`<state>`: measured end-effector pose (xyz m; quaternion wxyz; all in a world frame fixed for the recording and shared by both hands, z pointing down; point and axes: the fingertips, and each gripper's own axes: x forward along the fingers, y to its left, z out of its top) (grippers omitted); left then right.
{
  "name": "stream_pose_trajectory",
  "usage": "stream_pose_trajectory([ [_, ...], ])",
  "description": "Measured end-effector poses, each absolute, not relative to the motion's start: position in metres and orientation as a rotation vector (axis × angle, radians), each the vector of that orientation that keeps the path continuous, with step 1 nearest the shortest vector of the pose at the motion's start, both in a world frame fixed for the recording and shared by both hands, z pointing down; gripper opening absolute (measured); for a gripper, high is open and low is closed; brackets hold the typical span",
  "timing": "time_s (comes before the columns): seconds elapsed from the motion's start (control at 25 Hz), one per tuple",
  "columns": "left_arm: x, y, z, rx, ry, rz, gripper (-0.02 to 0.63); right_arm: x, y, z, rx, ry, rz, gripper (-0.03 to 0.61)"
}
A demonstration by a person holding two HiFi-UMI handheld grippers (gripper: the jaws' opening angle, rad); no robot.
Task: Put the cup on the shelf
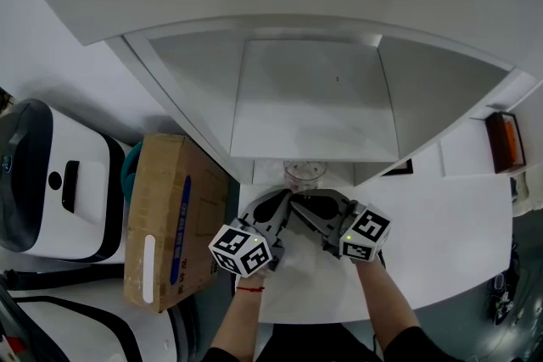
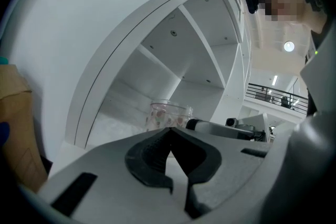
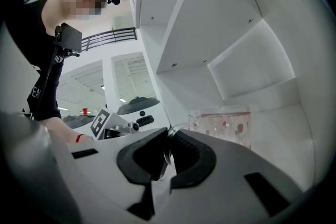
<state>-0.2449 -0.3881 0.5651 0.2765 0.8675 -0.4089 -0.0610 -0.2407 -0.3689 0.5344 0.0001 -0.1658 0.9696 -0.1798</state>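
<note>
A clear glass cup (image 1: 304, 174) with small red prints stands at the front edge of the white shelf's (image 1: 314, 97) lowest middle bay. In the left gripper view the cup (image 2: 167, 114) shows just past the jaws; in the right gripper view the cup (image 3: 223, 124) stands right of the jaws. My right gripper (image 1: 297, 199) (image 3: 168, 140) is shut on the cup's thin glass handle. My left gripper (image 1: 282, 199) (image 2: 170, 134) is shut with its tips touching and nothing between them, close beside the right one just before the cup.
A cardboard box (image 1: 170, 216) lies left of my hands, with a white and black machine (image 1: 51, 182) beyond it. The white table (image 1: 450, 225) stretches right. An orange-faced device (image 1: 502, 140) sits at the far right by the shelf's side wall.
</note>
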Motion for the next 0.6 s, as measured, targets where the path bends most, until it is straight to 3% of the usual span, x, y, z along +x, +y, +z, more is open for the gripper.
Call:
stream_pose_trajectory([
  [0.6,-0.241,-0.395,0.577,2.320,-1.150,-0.042,0.005,-0.234,-0.379,0.550,-0.592,3.078,-0.547,0.015],
])
